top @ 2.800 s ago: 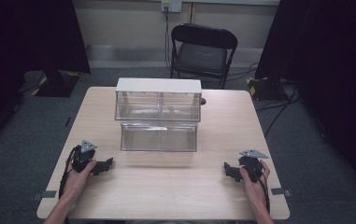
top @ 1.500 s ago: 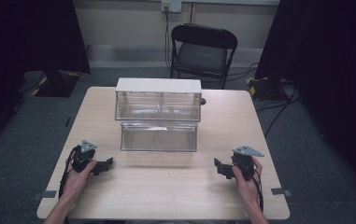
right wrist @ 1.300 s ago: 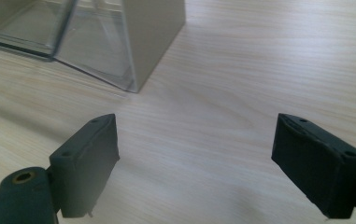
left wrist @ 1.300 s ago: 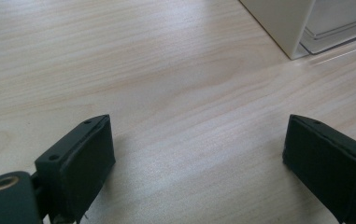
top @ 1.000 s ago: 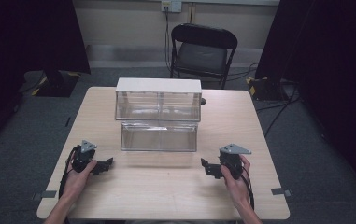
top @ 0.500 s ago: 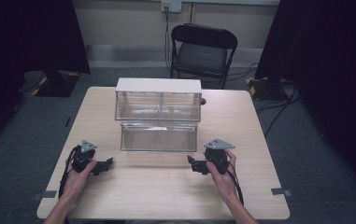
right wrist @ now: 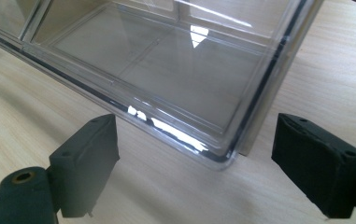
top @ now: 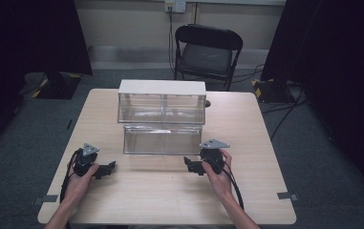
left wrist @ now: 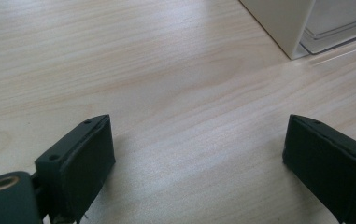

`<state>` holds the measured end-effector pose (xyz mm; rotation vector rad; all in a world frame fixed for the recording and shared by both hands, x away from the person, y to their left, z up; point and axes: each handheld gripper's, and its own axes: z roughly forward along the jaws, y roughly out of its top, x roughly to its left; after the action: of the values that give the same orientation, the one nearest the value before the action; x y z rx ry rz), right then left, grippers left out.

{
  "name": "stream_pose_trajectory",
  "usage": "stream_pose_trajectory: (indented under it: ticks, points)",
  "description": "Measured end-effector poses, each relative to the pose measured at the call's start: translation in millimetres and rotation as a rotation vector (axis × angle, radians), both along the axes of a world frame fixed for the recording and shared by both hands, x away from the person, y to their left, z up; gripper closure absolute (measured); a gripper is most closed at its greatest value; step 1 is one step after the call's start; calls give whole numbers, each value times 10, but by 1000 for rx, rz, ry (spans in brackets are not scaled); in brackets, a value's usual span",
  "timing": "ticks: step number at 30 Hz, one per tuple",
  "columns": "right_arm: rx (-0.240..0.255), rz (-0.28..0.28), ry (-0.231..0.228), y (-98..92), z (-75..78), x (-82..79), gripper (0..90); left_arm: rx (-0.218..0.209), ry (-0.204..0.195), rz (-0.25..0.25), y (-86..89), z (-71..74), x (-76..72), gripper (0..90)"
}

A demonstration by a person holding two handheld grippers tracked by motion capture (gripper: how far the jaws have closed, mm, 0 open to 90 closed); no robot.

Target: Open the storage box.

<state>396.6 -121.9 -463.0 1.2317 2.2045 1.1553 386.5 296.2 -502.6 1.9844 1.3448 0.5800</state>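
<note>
Since the earlier frames the right gripper has travelled leftward across the tabletop from near the right edge to a spot just in front of the right end of the clear drawer, while the left gripper has stayed put near the front left. The drawer stands pulled out in front of a clear two-compartment organiser with a white top, at mid-table. In the right gripper view the drawer's near corner sits between the wide-open jaws, untouched; its walls are transparent and glossy, with dividers visible inside. In the left gripper view the jaws are spread wide over bare wood, holding nothing.
</note>
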Motion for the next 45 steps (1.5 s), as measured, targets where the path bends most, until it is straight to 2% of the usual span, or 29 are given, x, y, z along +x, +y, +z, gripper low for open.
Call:
stream_pose_trajectory:
  ticks: [15, 23, 37, 40, 45]
  points:
    - [-12, -13, 6, 86, -75, 85, 139, 1, -1, 0, 1, 0, 0, 83]
    - [9, -4, 5, 93, -65, 78, 134, -1, 0, 0, -1, -1, 0, 83]
    - [15, -13, -6, 101, -50, 51, 128, 1, -1, 0, 1, 0, 0, 83]
    - [28, -10, -12, 105, -22, 42, 92, -2, 0, 1, -1, -1, 0, 83]
    - [15, -8, -26, 120, 3, 28, 89, 0, 0, 0, 0, 0, 0, 83]
